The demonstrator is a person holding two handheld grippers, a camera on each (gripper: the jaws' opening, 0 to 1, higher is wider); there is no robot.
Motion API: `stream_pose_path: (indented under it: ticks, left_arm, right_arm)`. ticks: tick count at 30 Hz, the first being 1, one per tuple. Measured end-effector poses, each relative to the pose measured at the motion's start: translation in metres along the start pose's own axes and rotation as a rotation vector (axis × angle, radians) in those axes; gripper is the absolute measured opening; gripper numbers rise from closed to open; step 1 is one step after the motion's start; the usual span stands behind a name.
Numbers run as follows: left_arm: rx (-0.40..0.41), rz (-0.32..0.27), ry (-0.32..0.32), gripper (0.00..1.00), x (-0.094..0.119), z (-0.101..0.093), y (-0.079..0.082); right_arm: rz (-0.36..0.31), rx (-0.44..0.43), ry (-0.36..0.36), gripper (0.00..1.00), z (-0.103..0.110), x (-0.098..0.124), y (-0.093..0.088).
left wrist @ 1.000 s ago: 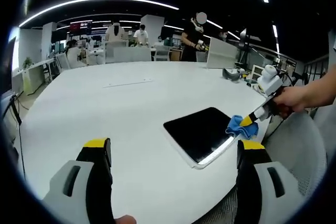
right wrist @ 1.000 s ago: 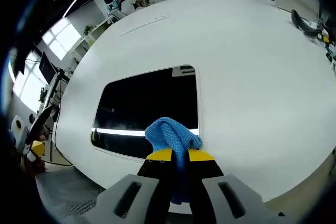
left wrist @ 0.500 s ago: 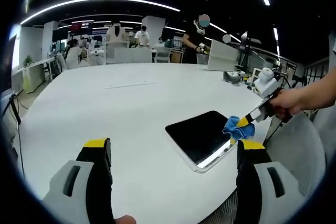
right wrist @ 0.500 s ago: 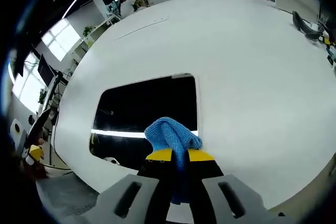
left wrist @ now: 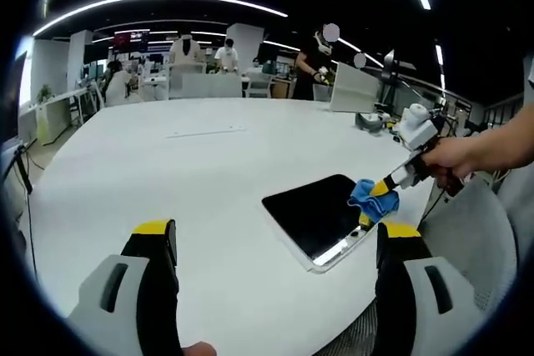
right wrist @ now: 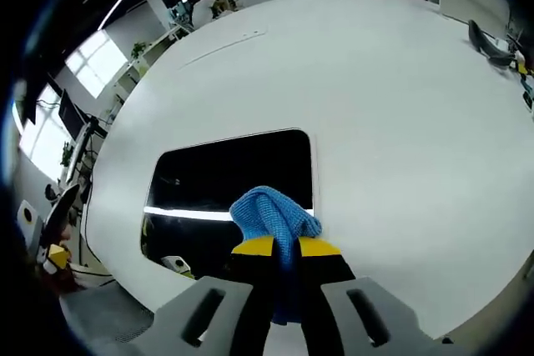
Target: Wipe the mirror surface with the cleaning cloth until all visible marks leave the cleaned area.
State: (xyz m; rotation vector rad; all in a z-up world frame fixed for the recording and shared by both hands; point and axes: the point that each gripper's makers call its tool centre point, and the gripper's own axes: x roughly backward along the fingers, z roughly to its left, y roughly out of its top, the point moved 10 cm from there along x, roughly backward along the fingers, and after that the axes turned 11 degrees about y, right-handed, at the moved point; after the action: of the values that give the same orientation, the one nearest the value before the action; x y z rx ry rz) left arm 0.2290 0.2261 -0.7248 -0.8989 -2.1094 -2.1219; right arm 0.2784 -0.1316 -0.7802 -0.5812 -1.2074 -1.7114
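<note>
The wiping step is in hand: the right tool (right wrist: 275, 248) is clenched on a blue cleaning cloth (right wrist: 274, 214), whose bunched end sticks out just ahead of its tips and sits over the near edge of the mirror (right wrist: 238, 177), a dark rounded-corner panel lying flat on the white table (right wrist: 375, 106). In the left gripper view the same cloth (left wrist: 371, 199) is at the mirror's (left wrist: 313, 210) far-right edge, held by the right tool (left wrist: 392, 185) in a person's hand (left wrist: 455, 160); whether the cloth actually presses on the glass cannot be told. The left tool (left wrist: 275, 243) is released, jaws wide apart and holding nothing, with the mirror ahead of it and toward its right jaw. No marks can be made out on the dark surface, only a reflected light strip. The next move likely calls for sweeping the cloth forward across the glass with steady contact. Compared with a second ago, the cloth in the left gripper view has shifted slightly farther onto the mirror, and the mirror sits lower and nearer in the right gripper view.
</note>
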Motion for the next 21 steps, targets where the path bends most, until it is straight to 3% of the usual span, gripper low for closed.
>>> stream_pose_path:
  ticks: [21]
  left_arm:
    - [0.004, 0.000, -0.001, 0.99, 0.000, -0.003, 0.000]
  right_arm:
    - [0.001, 0.044, -0.019, 0.03, -0.004, -0.014, 0.028]
